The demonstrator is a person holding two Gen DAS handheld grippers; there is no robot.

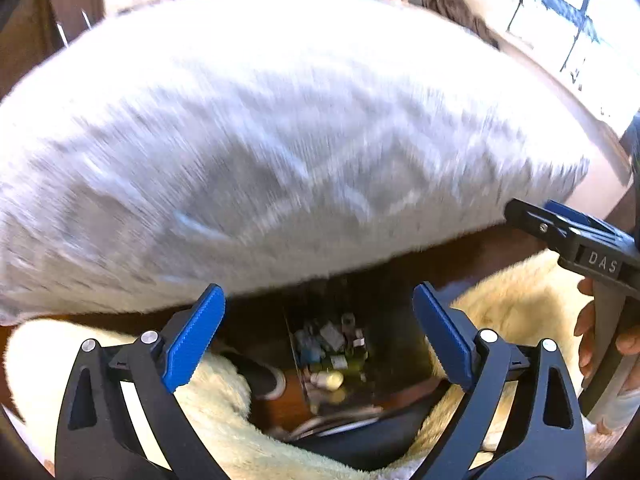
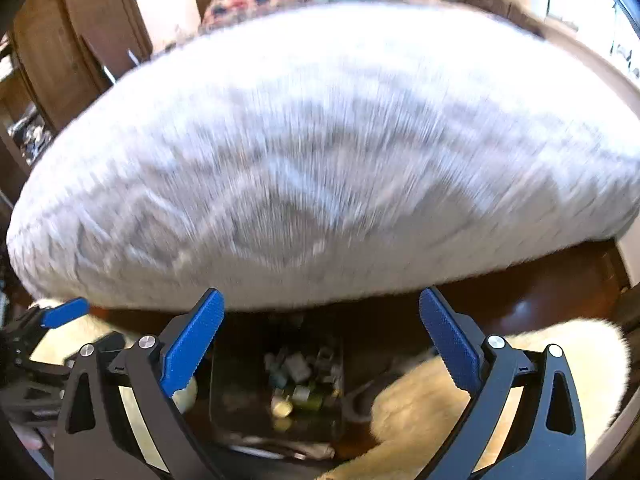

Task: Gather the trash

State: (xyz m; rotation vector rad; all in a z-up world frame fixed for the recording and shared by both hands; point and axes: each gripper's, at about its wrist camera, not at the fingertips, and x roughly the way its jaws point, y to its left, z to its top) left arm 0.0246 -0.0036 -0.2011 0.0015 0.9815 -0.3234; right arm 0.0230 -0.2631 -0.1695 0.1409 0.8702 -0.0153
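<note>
Both tongs, left tongs (image 1: 319,344) and right tongs (image 2: 322,348), are spread and empty, so I'd ease down toward the trash bin (image 2: 280,392) low in the middle of the frame, staying off the grey cushion (image 2: 320,152).

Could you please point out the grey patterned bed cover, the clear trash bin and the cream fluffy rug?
Grey patterned bed cover (image 1: 280,140), left wrist view, middle.
Clear trash bin (image 2: 224,408), right wrist view, left wall.
Cream fluffy rug (image 2: 420,412), right wrist view, pile.

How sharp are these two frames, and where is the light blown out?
Left wrist: grey pillow smeared by motion blur, window overexposed, left tool crisp. Right wrist: the pillow equally streaked, clear bin below dim and soft, right tool sharp.
</note>
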